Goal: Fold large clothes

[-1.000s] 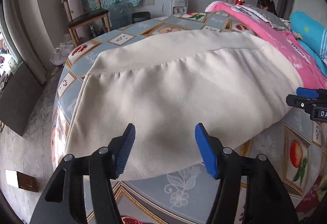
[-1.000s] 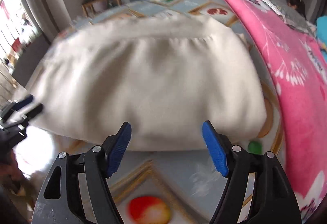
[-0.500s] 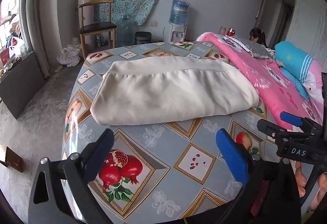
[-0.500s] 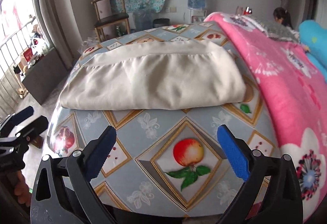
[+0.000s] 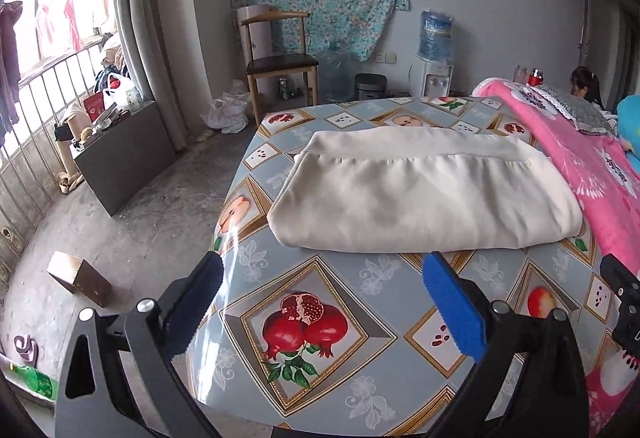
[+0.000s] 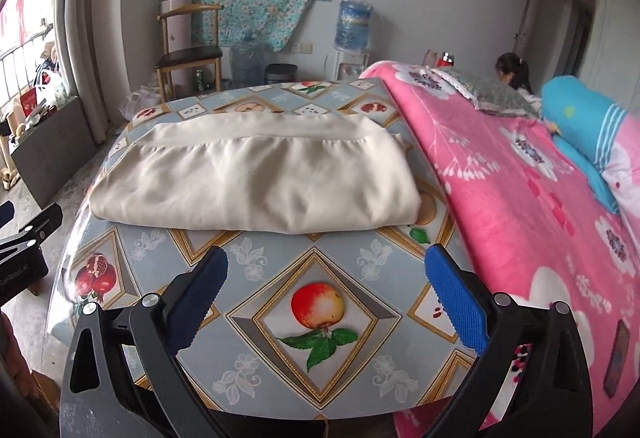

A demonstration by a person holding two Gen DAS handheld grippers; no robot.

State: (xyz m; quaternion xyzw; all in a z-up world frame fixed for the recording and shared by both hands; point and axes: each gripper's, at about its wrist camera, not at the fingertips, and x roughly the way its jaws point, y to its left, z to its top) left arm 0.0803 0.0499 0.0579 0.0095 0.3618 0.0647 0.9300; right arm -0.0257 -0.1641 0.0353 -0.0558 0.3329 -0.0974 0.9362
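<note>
A cream garment (image 5: 424, 190) (image 6: 256, 178) lies folded into a flat rectangle on the table (image 5: 360, 338) (image 6: 256, 318), which wears a fruit-patterned cloth. The waistband edge faces the far side. My left gripper (image 5: 322, 298) hangs open over the near table edge, short of the garment, with nothing between its blue pads. My right gripper (image 6: 326, 294) is open too, above the apple print, also clear of the garment. Part of the right gripper (image 5: 624, 302) shows at the left wrist view's right edge, and part of the left gripper (image 6: 28, 234) at the right wrist view's left edge.
A pink flowered blanket (image 6: 520, 190) covers a bed right of the table, with a blue pillow (image 6: 580, 118) on it. A person (image 6: 512, 72) sits behind the bed. A wooden chair (image 5: 280, 58), water dispenser (image 5: 434, 54) and a small box (image 5: 78, 278) on the floor stand around.
Both grippers pulled back from the garment and rose, and their jaws widened. The garment, which filled both views, now lies farther off on the table. Little differs over the last half second.
</note>
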